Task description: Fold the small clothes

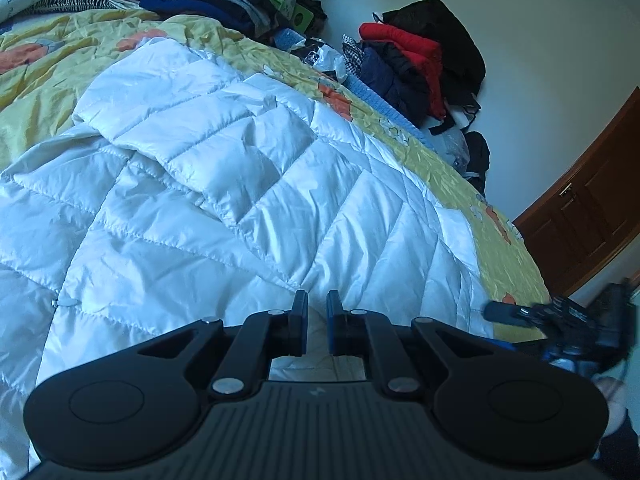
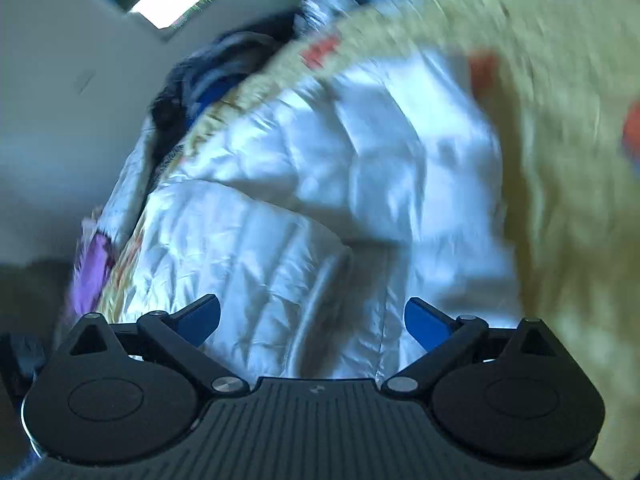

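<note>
White quilted jacket (image 1: 208, 184) flat on bed (image 1: 472, 184), sleeve folded across. Left gripper (image 1: 317, 322) nearly closed, seemingly pinching hem; right gripper (image 2: 312, 320) spread, empty. Advice: keep hem taut.

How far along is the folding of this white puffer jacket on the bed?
Early. One quilted section of the white puffer jacket already lies folded over. The left hand-held gripper is shut, apparently pinching its near edge; the right hand-held gripper hangs open above it. The remaining folds are undone.
</note>
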The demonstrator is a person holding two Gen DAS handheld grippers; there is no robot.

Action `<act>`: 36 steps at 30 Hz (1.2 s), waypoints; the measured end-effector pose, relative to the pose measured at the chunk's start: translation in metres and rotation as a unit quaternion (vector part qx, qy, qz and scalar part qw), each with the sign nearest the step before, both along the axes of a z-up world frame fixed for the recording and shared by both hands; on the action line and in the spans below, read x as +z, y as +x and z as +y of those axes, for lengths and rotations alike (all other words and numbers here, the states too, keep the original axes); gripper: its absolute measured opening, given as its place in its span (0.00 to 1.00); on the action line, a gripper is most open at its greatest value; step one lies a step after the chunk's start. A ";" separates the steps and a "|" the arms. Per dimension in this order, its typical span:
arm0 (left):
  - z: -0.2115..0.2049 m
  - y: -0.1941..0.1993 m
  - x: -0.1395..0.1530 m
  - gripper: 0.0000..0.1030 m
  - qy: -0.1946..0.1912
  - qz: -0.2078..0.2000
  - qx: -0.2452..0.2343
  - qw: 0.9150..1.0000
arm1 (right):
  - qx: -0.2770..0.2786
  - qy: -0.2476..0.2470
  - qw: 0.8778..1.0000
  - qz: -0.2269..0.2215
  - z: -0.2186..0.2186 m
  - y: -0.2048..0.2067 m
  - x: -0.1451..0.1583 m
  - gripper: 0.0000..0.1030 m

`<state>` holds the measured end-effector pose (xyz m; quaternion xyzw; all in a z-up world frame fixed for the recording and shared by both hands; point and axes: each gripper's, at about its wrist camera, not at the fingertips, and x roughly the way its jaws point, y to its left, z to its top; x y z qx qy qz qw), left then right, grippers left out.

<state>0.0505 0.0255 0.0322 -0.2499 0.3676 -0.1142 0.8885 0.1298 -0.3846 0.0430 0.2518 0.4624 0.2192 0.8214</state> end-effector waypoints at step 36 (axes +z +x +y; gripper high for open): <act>-0.004 0.022 0.035 0.09 0.018 -0.062 -0.007 0.998 | 0.036 0.042 0.993 -0.105 0.004 0.067 0.072 0.16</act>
